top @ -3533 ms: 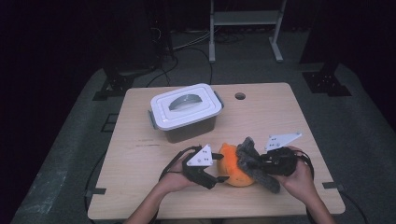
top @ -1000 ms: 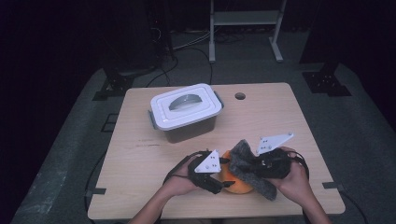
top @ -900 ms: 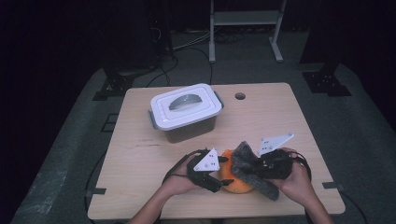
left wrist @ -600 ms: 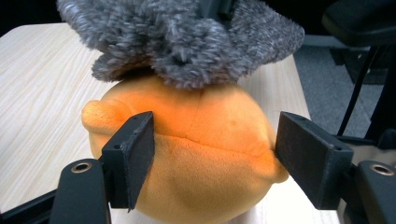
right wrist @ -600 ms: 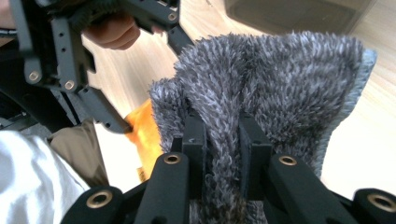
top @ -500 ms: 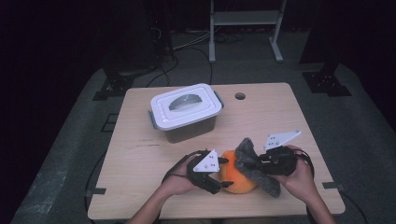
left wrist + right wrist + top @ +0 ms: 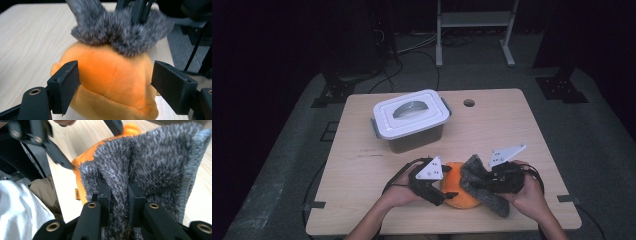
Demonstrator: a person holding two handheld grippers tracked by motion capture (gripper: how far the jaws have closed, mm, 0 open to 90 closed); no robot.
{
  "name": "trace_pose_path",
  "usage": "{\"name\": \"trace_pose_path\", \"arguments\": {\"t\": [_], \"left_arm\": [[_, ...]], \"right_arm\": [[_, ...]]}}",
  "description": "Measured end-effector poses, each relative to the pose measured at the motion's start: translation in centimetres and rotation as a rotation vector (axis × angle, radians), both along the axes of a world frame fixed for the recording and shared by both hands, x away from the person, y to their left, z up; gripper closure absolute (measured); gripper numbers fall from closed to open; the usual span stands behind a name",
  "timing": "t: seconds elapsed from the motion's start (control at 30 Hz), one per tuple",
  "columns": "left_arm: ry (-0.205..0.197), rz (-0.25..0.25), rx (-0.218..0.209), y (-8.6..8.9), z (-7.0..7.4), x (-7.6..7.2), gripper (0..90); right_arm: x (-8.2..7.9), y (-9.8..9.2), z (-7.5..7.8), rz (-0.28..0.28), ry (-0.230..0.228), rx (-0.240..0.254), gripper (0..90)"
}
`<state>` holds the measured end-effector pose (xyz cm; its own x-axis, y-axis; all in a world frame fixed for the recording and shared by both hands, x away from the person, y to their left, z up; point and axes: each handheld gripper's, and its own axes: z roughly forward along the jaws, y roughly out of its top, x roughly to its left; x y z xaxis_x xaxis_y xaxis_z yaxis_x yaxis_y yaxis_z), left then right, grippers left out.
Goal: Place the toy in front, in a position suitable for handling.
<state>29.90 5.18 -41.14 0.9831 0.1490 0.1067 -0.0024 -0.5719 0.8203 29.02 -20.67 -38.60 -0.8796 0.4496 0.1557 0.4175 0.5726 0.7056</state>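
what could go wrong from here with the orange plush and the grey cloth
1. The left tongs have just been opening around the orange plush; both pads look clear of it, so it may roll or shift on the table.
2. The right tongs pinch only a fold of the grey cloth, which drapes onto the plush; pulling could drag the plush along or slip the fold free.

A lidded box blocks the table behind the grippers.
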Motion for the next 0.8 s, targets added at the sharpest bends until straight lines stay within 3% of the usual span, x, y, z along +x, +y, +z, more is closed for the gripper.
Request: {"name": "trace_pose_path", "arguments": {"t": [0.1, 0.17, 0.33, 0.4, 0.57, 0.63, 0.73, 0.8], "left_arm": [[-0.025, -0.002, 0.031, -0.1, -0.3, -0.1, 20.1], [-0.015, -0.001, 0.028, 0.1, -0.4, 0.0, 20.1], [-0.011, 0.027, 0.000, 0.6, -0.2, 0.5, 20.9], [-0.023, 0.040, 0.011, 0.6, -0.1, 0.5, 20.8], [-0.016, 0.024, 0.021, 0.7, -0.4, 0.4, 21.4], [-0.027, 0.014, 0.023, 0.6, -0.4, 0.3, 21.4], [-0.046, 0.028, -0.022, 0.9, 0.1, 0.3, 21.1], [-0.065, 0.041, -0.067, 0.9, 0.5, 0.3, 20.9]], "right_arm": [[0.0, 0.3, 0.5, -0.006, -0.044, -0.011, 75.0], [0.2, 0.0, 0.7, -0.020, -0.050, 0.001, 75.0], [0.8, -0.8, -0.4, -0.030, -0.001, 0.014, 74.6], [0.9, -1.3, -0.7, -0.023, 0.024, 0.016, 74.4], [1.0, -2.6, -1.1, -0.030, 0.061, 0.002, 74.4], [1.0, -2.7, -0.9, -0.028, 0.056, -0.007, 74.6], [1.0, -2.1, -0.5, -0.035, 0.023, -0.005, 74.7], [0.9, -1.6, -0.5, -0.010, 0.026, 0.012, 74.7]]}}
